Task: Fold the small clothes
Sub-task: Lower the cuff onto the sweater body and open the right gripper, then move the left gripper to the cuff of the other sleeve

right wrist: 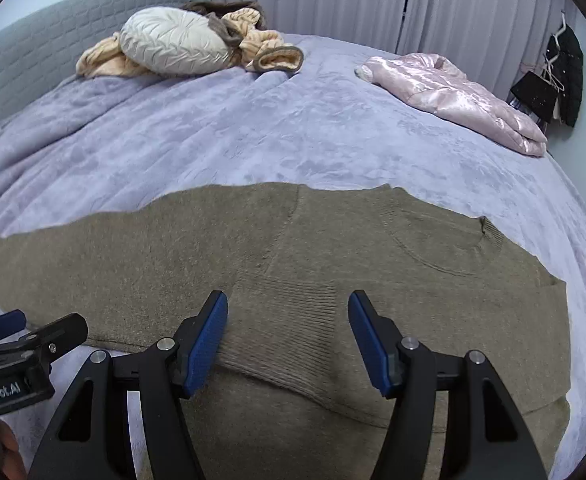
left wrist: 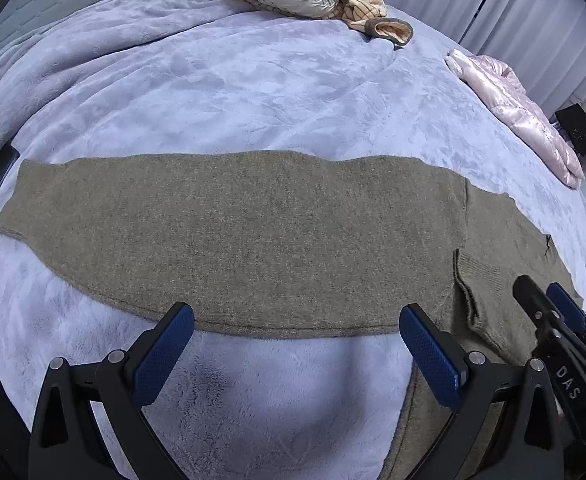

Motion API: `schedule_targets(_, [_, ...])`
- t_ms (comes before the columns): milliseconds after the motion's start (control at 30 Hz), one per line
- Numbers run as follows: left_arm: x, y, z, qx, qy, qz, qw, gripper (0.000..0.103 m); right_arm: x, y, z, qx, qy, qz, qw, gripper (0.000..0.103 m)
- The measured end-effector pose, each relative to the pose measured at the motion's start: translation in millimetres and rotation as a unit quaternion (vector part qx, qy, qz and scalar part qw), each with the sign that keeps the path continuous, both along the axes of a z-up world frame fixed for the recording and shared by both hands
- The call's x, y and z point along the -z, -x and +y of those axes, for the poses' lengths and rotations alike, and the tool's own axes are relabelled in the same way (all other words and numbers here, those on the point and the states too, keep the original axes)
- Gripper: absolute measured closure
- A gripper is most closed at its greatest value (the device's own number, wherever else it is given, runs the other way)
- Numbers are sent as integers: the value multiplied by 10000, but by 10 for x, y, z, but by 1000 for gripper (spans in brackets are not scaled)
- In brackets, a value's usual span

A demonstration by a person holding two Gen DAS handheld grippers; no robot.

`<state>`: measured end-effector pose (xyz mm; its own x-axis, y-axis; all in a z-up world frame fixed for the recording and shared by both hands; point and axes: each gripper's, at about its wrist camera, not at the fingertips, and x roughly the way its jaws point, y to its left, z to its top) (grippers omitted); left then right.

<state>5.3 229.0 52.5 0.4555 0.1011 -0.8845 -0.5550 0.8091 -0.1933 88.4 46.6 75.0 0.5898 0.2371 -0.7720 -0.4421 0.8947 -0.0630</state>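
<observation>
Knit sweater (right wrist: 293, 264) neckline (right wrist: 445, 248) — right view only — flat on blanket (right wrist: 253, 140)

We see soft, even, cool light and sharp focus. Fisheye bends both views, with black corners. A faint shadow darkens the blanket (left wrist: 209, 384).

Brown knit sweater (right wrist: 213, 248) — flat on the bed, one sleeve folded across.

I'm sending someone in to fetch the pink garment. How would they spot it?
Start at the bed with the lavender plush blanket. The pink jacket lies near its far right edge, by the curtains. It alone is shiny and satin-like, unlike the matte brown sweater in front.
</observation>
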Motion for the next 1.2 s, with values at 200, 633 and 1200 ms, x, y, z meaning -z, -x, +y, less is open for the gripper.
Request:
schedule_targets(200, [-142, -303, -587, 705, -220, -119, 9972, 0, -72, -231, -728, 762, 15, -8, 9971, 36])
schedule_targets(633, [378, -814, -1022, 1071, -968, 836, 9860, 0, 515, -432, -1056, 966, 627, 686, 9910, 31])
schedule_targets(1200, [373, -851, -1281, 1250, -974, 928, 9830, 0, 438, -1012, -2414, 2024, -294, 871, 9750, 29])
